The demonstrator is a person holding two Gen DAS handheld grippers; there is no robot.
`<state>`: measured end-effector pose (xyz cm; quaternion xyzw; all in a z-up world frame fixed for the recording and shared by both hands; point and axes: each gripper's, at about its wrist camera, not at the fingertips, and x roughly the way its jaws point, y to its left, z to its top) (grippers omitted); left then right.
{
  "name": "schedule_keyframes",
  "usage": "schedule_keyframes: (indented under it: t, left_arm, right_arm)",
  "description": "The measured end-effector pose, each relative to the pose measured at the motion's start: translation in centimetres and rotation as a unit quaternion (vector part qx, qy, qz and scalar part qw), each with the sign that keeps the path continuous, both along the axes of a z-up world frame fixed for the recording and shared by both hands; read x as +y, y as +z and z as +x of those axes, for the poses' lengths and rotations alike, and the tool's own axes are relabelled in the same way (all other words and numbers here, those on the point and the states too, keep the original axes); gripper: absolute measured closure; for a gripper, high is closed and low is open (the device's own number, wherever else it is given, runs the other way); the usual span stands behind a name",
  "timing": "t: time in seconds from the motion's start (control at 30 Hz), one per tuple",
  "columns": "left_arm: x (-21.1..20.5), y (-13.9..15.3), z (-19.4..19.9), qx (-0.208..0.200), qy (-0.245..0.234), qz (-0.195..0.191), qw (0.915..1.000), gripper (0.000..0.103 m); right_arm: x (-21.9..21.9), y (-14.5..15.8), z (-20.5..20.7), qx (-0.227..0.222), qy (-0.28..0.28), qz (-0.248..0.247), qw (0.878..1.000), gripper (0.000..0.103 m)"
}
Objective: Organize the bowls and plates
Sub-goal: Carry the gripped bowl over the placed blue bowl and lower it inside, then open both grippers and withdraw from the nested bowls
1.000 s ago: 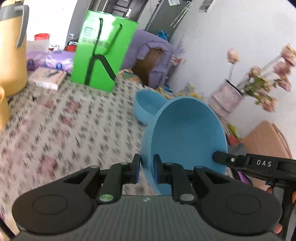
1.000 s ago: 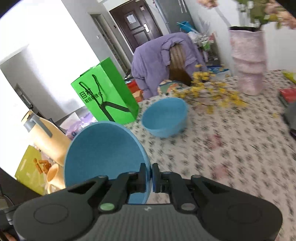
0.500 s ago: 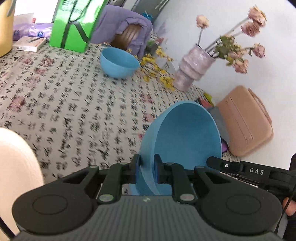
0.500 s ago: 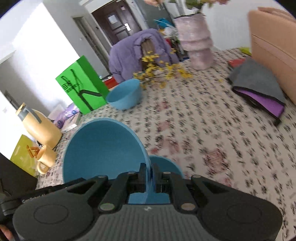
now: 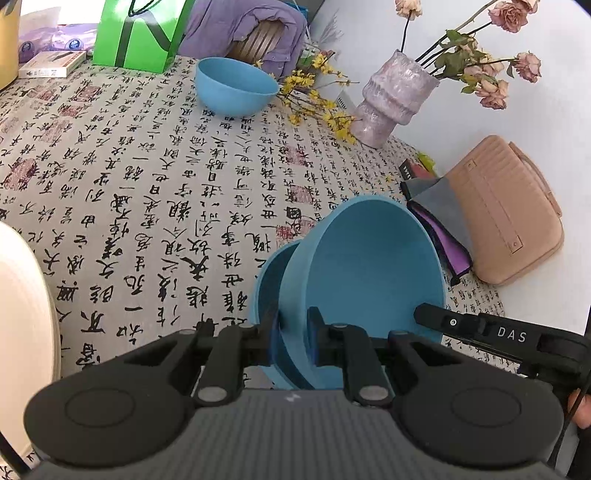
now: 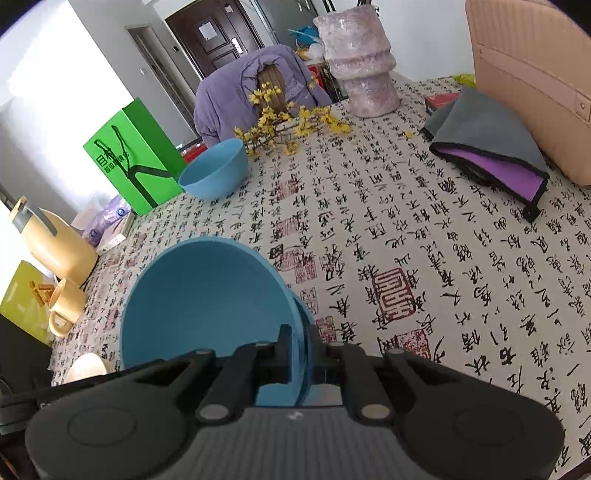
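Both grippers hold one blue bowl (image 5: pixel 369 266) by opposite sides of its rim. It sits tilted inside a second blue bowl (image 5: pixel 264 291) that rests on the patterned tablecloth (image 5: pixel 155 192). My left gripper (image 5: pixel 293 339) is shut on the near rim. In the right wrist view the same bowl (image 6: pixel 207 295) lies in the lower bowl (image 6: pixel 306 317), and my right gripper (image 6: pixel 301 354) still pinches the rim while its jaws are opening slightly. A third blue bowl (image 5: pixel 236 88) stands apart at the far side of the table.
A pink vase (image 5: pixel 391 99) with dried roses, yellow flower sprigs (image 5: pixel 317 103), a tan bag (image 5: pixel 506 206) and a folded grey-purple cloth (image 5: pixel 436 210) lie to the right. A green bag (image 5: pixel 140 33) stands behind. A yellow flask (image 6: pixel 55 247) and mugs (image 6: pixel 66 310) sit left.
Both grippers carried the bowl down and toward the near part of the table, and it now rests nested in the second blue bowl. The right gripper's fingers stand slightly wider apart.
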<state>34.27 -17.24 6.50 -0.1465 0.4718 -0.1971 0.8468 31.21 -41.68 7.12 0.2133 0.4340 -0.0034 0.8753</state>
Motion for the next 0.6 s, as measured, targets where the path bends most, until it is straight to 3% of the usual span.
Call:
schedule_keyframes:
  t: [0.23,0.6]
  left_arm:
    - [0.2,-0.4,-0.2,0.006,0.001,-0.008,0.9999,0.077]
    - [0.3,1.3,-1.5,-0.045,-0.013,0.012,0.9988,0.073]
  right_arm:
    - [0.0,-0.5,0.0,0.000,0.004,-0.001,1.000,0.091]
    - [0.7,0.0,-0.2,-0.022,0.018,-0.022,0.999,0.089]
